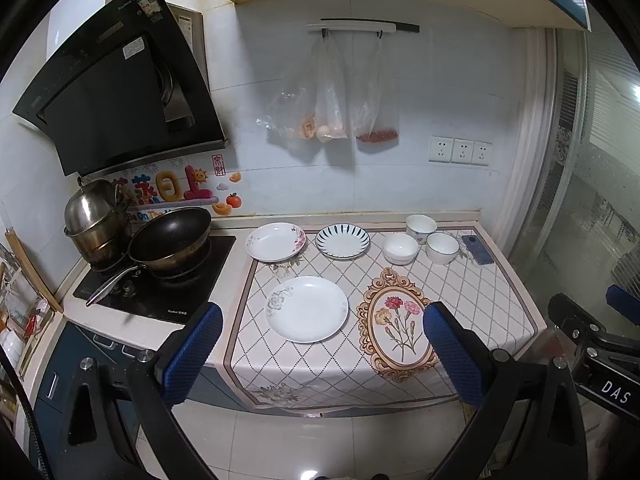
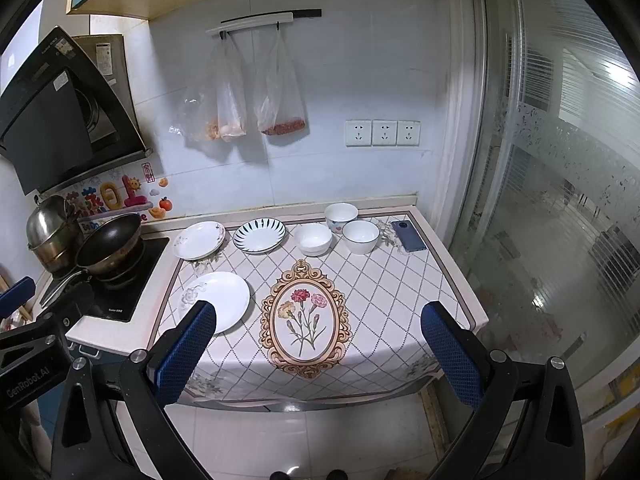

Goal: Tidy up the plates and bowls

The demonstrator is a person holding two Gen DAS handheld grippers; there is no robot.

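Three plates lie on the cloth-covered counter: a white plate (image 1: 307, 309) (image 2: 218, 301) at the front left, a pink-flowered plate (image 1: 275, 241) (image 2: 199, 240) at the back left, and a blue-striped plate (image 1: 342, 241) (image 2: 259, 235) beside it. Three bowls stand at the back right: a plain white bowl (image 1: 400, 248) (image 2: 313, 239), a patterned bowl (image 1: 421, 229) (image 2: 341, 217) and a dark-rimmed bowl (image 1: 442, 248) (image 2: 360, 236). My left gripper (image 1: 322, 354) is open and empty, back from the counter's front edge. My right gripper (image 2: 318, 354) is open and empty too, beside it.
A dark phone (image 1: 477, 249) (image 2: 409, 235) lies at the back right corner. A stove with a black wok (image 1: 170, 240) (image 2: 109, 245) and a steel pot (image 1: 94, 220) sits left. Plastic bags (image 1: 332, 100) hang on the wall. A glass door (image 2: 560, 200) stands right.
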